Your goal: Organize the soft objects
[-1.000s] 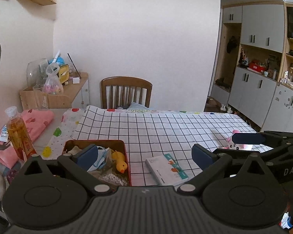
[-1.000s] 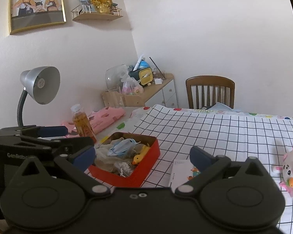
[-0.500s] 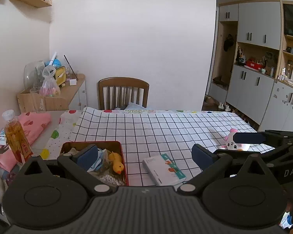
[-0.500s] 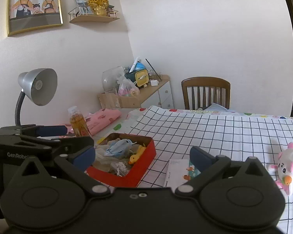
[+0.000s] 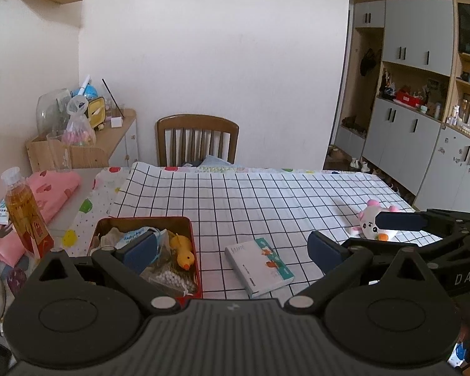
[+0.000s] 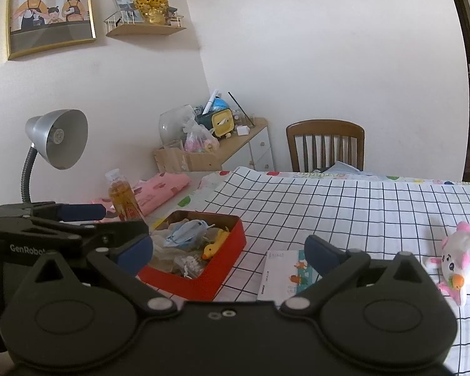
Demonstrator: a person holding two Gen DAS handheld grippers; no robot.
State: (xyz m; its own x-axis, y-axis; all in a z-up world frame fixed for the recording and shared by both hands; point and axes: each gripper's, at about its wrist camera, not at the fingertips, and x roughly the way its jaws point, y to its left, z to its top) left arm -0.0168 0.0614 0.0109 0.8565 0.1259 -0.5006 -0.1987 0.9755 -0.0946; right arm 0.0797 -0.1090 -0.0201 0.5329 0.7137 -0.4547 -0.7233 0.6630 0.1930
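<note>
A white and pink plush toy (image 5: 373, 224) lies on the checked tablecloth at the right; it also shows in the right wrist view (image 6: 462, 257). A red tin box (image 5: 194, 244) at the left holds a yellow duck (image 5: 183, 250), a blue face mask (image 6: 188, 230) and other small things; the box also shows in the right wrist view (image 6: 225, 263). My left gripper (image 5: 232, 249) is open and empty, above the table's near edge by the box. My right gripper (image 6: 227, 247) is open and empty, left of the plush toy.
A small book (image 5: 258, 266) lies between box and toy. An orange drink bottle (image 5: 23, 213) and pink cloth (image 5: 51, 188) sit at the left. A grey desk lamp (image 6: 58, 139) stands left. A wooden chair (image 5: 197, 139) is at the far side.
Both grippers have drawn back and risen slightly, so the table objects sit a little farther away. Both stay open. Nothing on the table has moved.
</note>
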